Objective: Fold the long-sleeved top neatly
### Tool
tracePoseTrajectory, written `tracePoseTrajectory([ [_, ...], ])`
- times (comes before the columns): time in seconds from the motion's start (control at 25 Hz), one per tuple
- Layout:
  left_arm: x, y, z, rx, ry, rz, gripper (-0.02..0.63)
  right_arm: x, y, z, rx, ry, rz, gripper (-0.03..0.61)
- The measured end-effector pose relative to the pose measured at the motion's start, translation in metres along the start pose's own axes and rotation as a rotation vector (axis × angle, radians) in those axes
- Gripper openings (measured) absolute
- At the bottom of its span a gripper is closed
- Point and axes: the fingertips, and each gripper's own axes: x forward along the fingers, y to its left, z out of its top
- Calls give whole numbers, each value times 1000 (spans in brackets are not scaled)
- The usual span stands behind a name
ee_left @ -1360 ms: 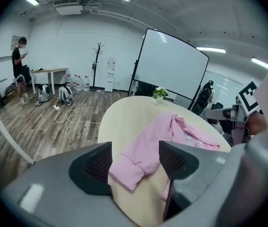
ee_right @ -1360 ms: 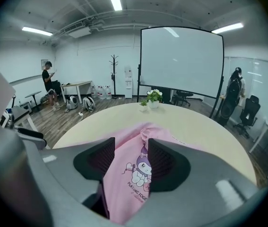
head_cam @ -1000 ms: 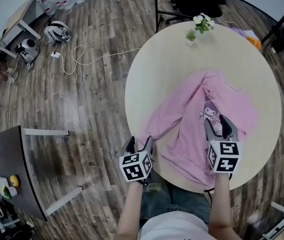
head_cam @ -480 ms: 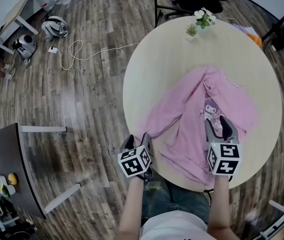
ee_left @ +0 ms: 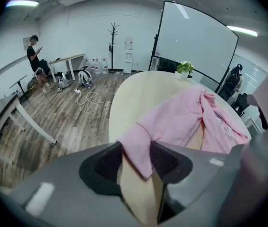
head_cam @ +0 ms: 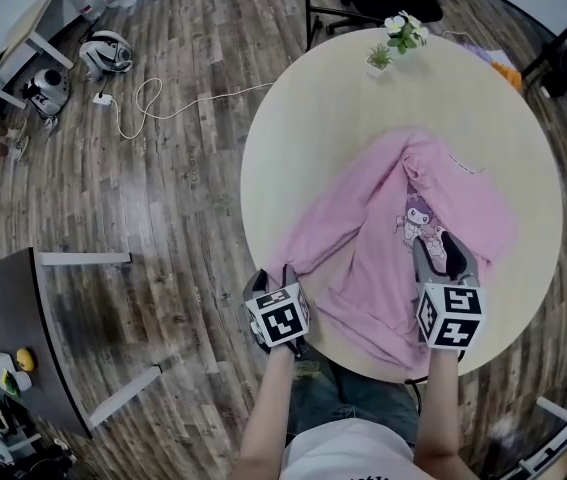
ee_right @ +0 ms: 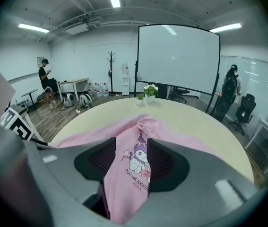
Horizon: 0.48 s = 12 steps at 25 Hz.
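A pink long-sleeved top point(head_cam: 383, 248) with a cartoon print point(ee_right: 138, 162) lies spread on the round pale table point(head_cam: 323, 118). One sleeve runs toward the near left edge. Its cuff point(ee_left: 138, 150) lies flat between the jaws of my left gripper point(ee_left: 136, 157), which have just been closing. A gap with bare table still shows between them, so they stand open around the cuff. In the head view the left gripper point(head_cam: 273, 278) sits at the table's rim. My right gripper point(head_cam: 445, 258) stands open just above the top's body, its jaws framing the print.
A small potted plant point(head_cam: 393, 38) stands at the table's far edge. A white cable point(head_cam: 153, 108) and gear lie on the wood floor to the left. A grey desk point(head_cam: 23, 318) stands near left. A whiteboard on a stand point(ee_right: 178, 60) is beyond the table.
My left gripper has sunk and tipped down over the sleeve cuff at the table's rim, and its jaws have narrowed. The right gripper has kept still.
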Motion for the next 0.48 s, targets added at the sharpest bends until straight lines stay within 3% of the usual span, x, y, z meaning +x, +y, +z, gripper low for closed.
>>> tracePoseTrajectory([
  [0.08, 2, -6, 1, 31, 7, -10, 280, 0, -4, -1, 5, 1, -6, 235],
  [0.2, 5, -18, 5, 51, -9, -36, 172, -2, -10, -2, 17, 2, -18, 233],
  [0.48, 4, -16, 11, 27, -11, -47, 155, -9, -25, -2, 50, -6, -52, 224],
])
